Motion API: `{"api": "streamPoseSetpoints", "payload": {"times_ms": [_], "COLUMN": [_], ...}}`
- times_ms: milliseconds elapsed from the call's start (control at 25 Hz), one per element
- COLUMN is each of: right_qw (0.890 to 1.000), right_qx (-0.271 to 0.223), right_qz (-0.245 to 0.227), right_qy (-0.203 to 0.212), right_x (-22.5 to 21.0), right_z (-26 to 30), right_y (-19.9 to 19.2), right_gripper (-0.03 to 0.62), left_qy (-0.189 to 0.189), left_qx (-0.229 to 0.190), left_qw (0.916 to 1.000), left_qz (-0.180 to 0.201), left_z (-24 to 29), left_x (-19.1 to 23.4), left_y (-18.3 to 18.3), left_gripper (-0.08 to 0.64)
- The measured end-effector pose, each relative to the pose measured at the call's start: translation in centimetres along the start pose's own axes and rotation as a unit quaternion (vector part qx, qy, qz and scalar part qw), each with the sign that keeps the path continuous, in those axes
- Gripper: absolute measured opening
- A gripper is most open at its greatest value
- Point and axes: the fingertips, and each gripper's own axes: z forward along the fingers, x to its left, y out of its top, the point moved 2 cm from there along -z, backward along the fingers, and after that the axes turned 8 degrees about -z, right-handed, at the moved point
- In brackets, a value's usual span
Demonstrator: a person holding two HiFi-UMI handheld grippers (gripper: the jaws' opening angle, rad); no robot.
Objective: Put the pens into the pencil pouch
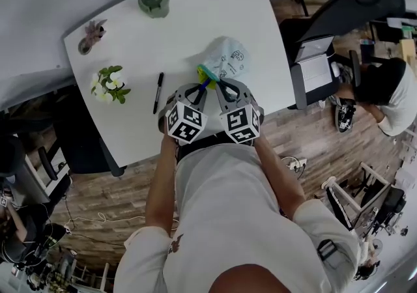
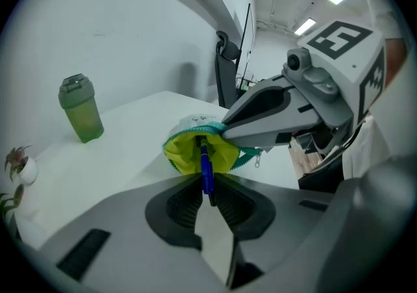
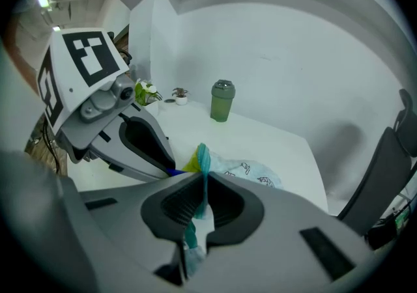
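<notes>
Left gripper (image 2: 207, 189): clamped on blue pen (image 2: 206, 167), far end in pouch (image 2: 182, 153) mouth.
Right gripper (image 3: 203, 189): pinching pouch's zipper edge.
Black pen (image 1: 158, 92): on table (image 1: 215, 12), left of pouch.

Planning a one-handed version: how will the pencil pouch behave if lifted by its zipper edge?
Probably floppy: the pencil pouch crumples where the right gripper pinches its zipper edge. Likely light, being thin fabric. Its mouth may well collapse unsupported.

Bare tabletop (image 1: 195, 25) beyond pouch (image 1: 227, 57); marker (image 1: 158, 92), flowers (image 1: 109, 84) left; bottle (image 1: 154, 0) far edge.
</notes>
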Motion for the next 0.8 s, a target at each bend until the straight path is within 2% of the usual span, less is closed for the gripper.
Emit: {"api": "streamPoseSetpoints", "payload": {"times_ms": [400, 520, 800], "right_qw": [1.000, 0.999, 0.998], "right_qx": [-0.015, -0.019, -0.026], "right_qz": [0.004, 0.001, -0.017], "right_qy": [0.024, 0.033, 0.055], "right_x": [0.5, 0.9, 2.9], "right_z": [-0.3, -0.3, 0.0], "right_y": [0.5, 0.9, 2.3], "right_gripper": [0.021, 0.021, 0.021], "left_qy": [-0.003, 0.000, 0.040], "left_qx": [-0.037, -0.041, -0.056], "left_qw": [0.9991, 0.9988, 0.9967], "left_qz": [-0.021, -0.024, -0.043], "left_z": [1.8, 1.1, -2.8], "left_x": [0.2, 0.3, 1.9], "left_y": [1.8, 1.5, -0.8], "left_gripper": [0.052, 0.090, 0.130]}}
